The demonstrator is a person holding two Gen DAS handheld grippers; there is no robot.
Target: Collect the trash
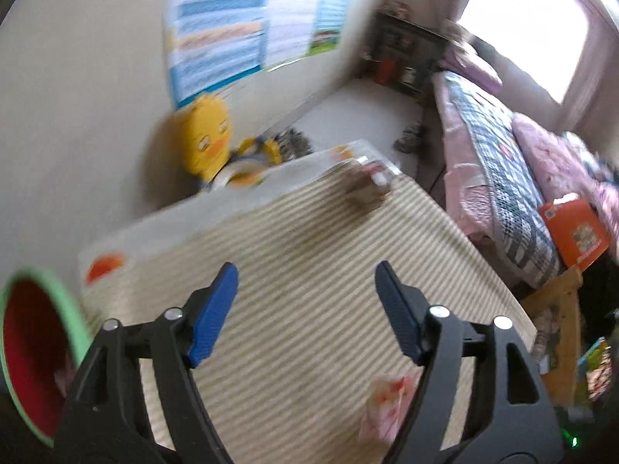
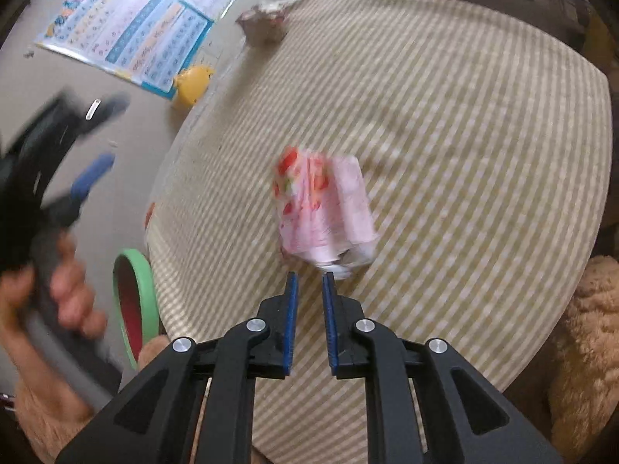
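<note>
Green-and-cream striped cloth covers the table (image 2: 445,123) at the centre of this bedroom scene, where two pieces of rubbish lie well apart. A pink wrapper (image 2: 325,205) printed with red strawberries lies near the middle of the cloth, its crumpled near end just beyond the tips of the right gripper (image 2: 309,278). That claw's blue pads are drawn nearly together; a narrow gap shows between them and nothing sits in it, the wrapper's edge lying just past the right-hand tip, though blur leaves contact unclear. At the far left corner of the table rests a second item, a crumpled brownish wrapper (image 2: 263,25).

The left gripper (image 1: 305,274) hovers over the near left part of the cloth with its claw spread wide and empty; in its own view the pink wrapper shows at lower right, partly behind its right finger. Seen from the right wrist camera, this gripper is a dark blur at the far left of the frame, held in the person's hand (image 2: 65,290).

Beside the table's near left edge stands a bin (image 1: 23,348) with a green rim and a red inside. Beyond it, a yellow duck toy (image 1: 207,139) leans against the wall under a blue poster (image 1: 220,34). A bed (image 1: 499,162) with pink and checked covers runs along the right.
</note>
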